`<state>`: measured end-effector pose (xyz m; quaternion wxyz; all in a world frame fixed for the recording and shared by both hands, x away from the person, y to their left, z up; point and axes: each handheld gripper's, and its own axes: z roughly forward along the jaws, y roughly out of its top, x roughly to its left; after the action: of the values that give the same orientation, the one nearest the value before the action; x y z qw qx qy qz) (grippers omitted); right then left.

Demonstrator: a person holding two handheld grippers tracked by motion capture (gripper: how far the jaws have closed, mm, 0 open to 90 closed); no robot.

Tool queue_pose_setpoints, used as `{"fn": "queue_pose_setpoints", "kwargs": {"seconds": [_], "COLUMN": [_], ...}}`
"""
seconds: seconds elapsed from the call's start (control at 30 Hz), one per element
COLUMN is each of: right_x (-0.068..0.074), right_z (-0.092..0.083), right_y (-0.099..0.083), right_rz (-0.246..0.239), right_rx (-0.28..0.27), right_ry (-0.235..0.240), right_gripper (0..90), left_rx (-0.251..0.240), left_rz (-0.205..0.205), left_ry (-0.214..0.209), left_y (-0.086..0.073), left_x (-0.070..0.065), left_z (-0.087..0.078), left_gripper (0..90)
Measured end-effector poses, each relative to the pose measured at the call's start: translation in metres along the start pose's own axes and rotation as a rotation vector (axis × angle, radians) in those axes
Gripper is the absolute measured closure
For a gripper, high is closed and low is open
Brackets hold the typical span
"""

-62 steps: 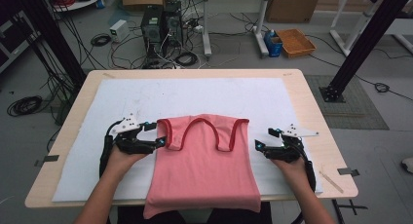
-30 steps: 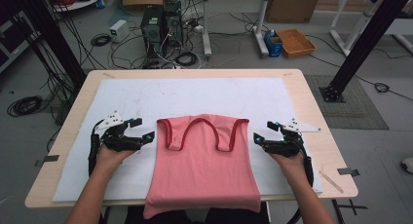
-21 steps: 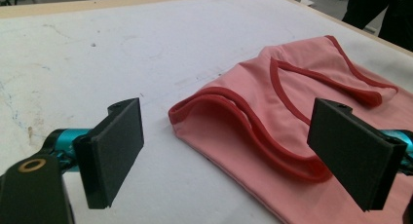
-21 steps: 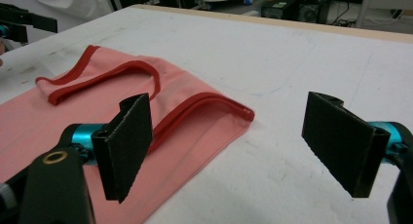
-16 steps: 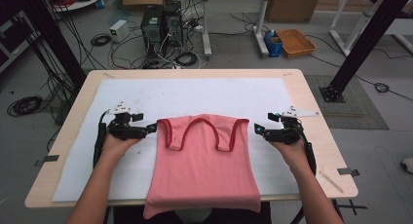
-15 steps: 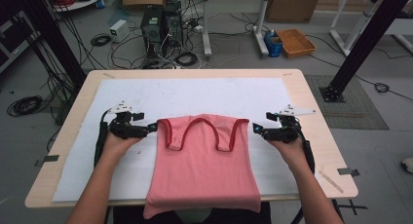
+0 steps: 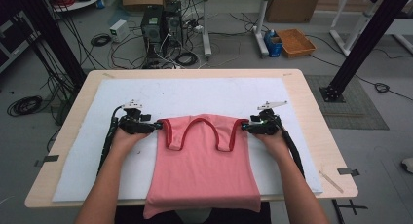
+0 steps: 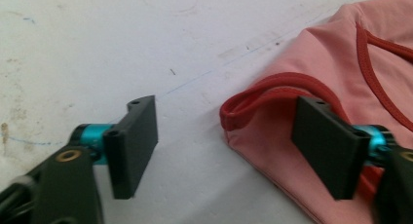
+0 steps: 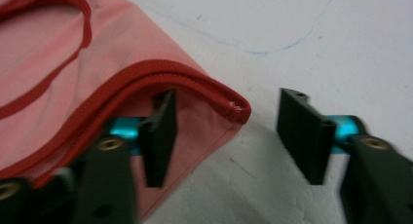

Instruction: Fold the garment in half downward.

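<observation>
The counter [image 7: 311, 102], covered by a white foam pad [image 7: 204, 97], is carrying a pink tank top [image 7: 204, 160] lying flat at its near middle, hem hanging over the near edge. The left gripper [image 8: 224, 151] is straddling the top's left shoulder corner and the right gripper [image 9: 226, 136] its right one. Both pairs of fingers have just been closing, yet are standing apart, not pinching. The thin, limp fabric will likely sag and stretch, so the doubled red-bound shoulder seams [image 9: 195, 83] look the firmest hold.
</observation>
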<state>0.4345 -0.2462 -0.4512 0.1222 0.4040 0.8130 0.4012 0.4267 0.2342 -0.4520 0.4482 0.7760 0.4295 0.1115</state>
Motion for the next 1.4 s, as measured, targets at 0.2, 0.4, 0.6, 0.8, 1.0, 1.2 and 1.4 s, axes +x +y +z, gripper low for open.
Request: {"fn": "queue_pose_setpoints", "kwargs": {"seconds": [0.2, 0.4, 0.6, 0.8, 1.0, 1.2, 1.4], "right_x": [0.007, 0.007, 0.005, 0.008, 0.002, -0.008, -0.017], "right_z": [0.005, -0.001, -0.013, -0.015, -0.018, -0.021, -0.018], "right_y": [0.006, 0.007, 0.014, 0.028, 0.038, 0.05, 0.075], "right_rz": [-0.081, -0.091, -0.092, -0.107, -0.093, -0.072, -0.076], "right_rx": [0.031, 0.031, -0.023, -0.031, -0.045, -0.058, -0.058], "right_ry": [-0.01, -0.025, -0.035, -0.043, -0.055, -0.072, -0.094], "right_gripper": [75.5, 83.8, 83.9, 84.1, 84.3, 84.3, 84.3], "left_rx": [0.048, 0.045, -0.016, -0.056, -0.119, -0.109, -0.126], "left_rz": [0.11, 0.119, 0.123, 0.077, 0.05, 0.07, 0.082], "left_ry": [0.014, 0.058, 0.057, 0.028, -0.007, 0.021, 0.034], "left_y": [0.001, 0.001, 0.003, 0.008, 0.027, 0.045, 0.066], "left_x": [-0.011, -0.012, -0.007, 0.002, 0.008, 0.012, 0.019], "left_z": [0.004, 0.003, -0.002, -0.007, -0.016, -0.01, -0.002], "left_gripper": [62.8, 83.8, 84.6, 84.6, 84.7, 84.6, 84.6]}}
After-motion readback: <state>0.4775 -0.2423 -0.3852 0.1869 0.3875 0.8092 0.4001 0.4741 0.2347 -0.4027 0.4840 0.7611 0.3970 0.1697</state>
